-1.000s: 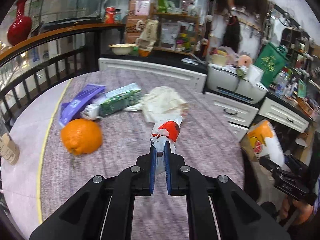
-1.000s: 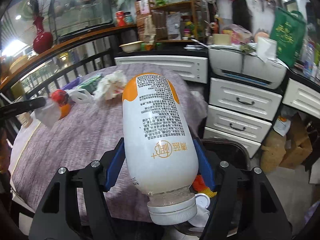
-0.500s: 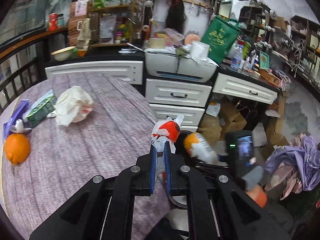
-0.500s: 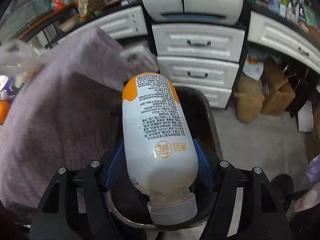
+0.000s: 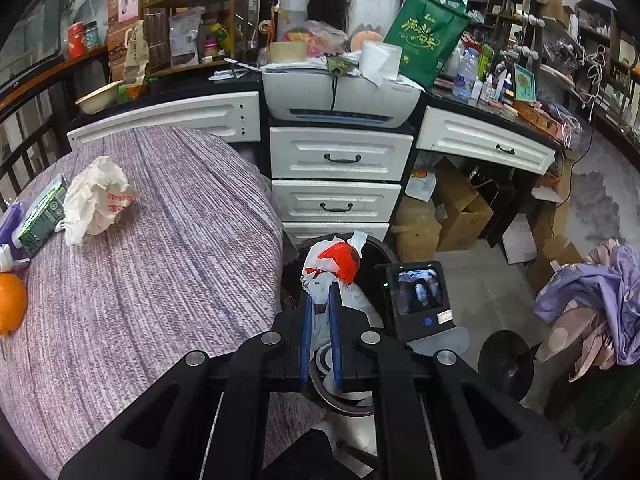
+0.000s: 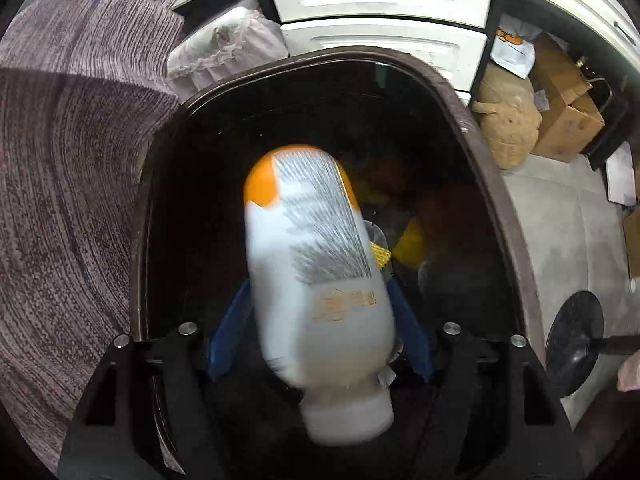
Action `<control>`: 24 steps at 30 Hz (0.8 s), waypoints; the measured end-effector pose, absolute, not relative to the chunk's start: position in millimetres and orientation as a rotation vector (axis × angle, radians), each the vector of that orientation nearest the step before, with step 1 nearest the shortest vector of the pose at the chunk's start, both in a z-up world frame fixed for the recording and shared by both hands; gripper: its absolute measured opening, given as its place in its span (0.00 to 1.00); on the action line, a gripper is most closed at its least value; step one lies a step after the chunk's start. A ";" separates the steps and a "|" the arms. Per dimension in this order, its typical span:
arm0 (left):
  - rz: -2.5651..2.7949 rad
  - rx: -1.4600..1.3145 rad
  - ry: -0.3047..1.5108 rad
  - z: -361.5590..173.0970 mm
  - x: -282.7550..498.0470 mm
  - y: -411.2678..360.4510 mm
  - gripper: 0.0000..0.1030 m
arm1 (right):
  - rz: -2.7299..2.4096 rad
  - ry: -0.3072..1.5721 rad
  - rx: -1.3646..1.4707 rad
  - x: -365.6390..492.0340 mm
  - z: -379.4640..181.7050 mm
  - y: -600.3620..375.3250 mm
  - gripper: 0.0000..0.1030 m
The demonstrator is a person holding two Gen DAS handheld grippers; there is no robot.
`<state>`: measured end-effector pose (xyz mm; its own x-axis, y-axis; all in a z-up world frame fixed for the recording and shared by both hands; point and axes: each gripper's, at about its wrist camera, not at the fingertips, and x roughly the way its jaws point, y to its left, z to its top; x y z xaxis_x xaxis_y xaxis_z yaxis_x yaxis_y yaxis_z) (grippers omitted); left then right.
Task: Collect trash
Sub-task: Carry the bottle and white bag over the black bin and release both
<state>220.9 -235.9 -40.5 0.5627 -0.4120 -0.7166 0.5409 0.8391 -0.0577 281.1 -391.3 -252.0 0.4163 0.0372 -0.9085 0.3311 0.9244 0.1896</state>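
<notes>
My left gripper [image 5: 320, 300] is shut on a crumpled white and red plastic bag [image 5: 334, 258], held past the table's edge above the dark trash bin [image 5: 378, 246]. In the right wrist view my right gripper [image 6: 320, 292] points down into the bin's mouth [image 6: 472, 120]. Its jaws are opening. A white bottle with an orange end [image 6: 312, 220] is between them, blurred and tilted, with a gap beside the blue pads [image 6: 226, 328]. Yellow scraps [image 6: 412, 240] lie in the bin. The left wrist view shows the small screen [image 5: 418, 292] on the back of the right gripper.
The round table with a purple cloth [image 5: 140, 280] holds a crumpled white paper [image 5: 96, 200], a green carton [image 5: 42, 216] and an orange [image 5: 10, 304]. White drawers [image 5: 340, 156] stand behind the bin. Cardboard boxes [image 5: 460, 208] and purple clothing [image 5: 600, 292] lie on the floor.
My left gripper carried the bag from over the table to above the bin. My right gripper sank to the bin's mouth and tipped down; its jaws widened and the bottle slipped loose.
</notes>
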 end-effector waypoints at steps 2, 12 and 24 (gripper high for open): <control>-0.566 0.192 0.803 -46.5 222.7 -242.7 0.09 | -0.208 1.093 0.353 269.8 -238.2 -394.1 0.71; -0.607 0.252 0.915 -89.6 235.2 -286.3 0.09 | -0.394 0.895 0.379 191.9 -170.6 -452.7 0.75; -0.599 0.371 1.032 -144.1 243.2 -325.2 0.09 | -0.500 0.834 0.466 143.5 -152.9 -488.3 0.75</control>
<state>243.2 -325.2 -144.1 0.3763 -0.2874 -0.8808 0.6228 0.7823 0.0108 143.5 -488.3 -152.9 0.5713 -0.2327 -0.7871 0.5848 0.7882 0.1914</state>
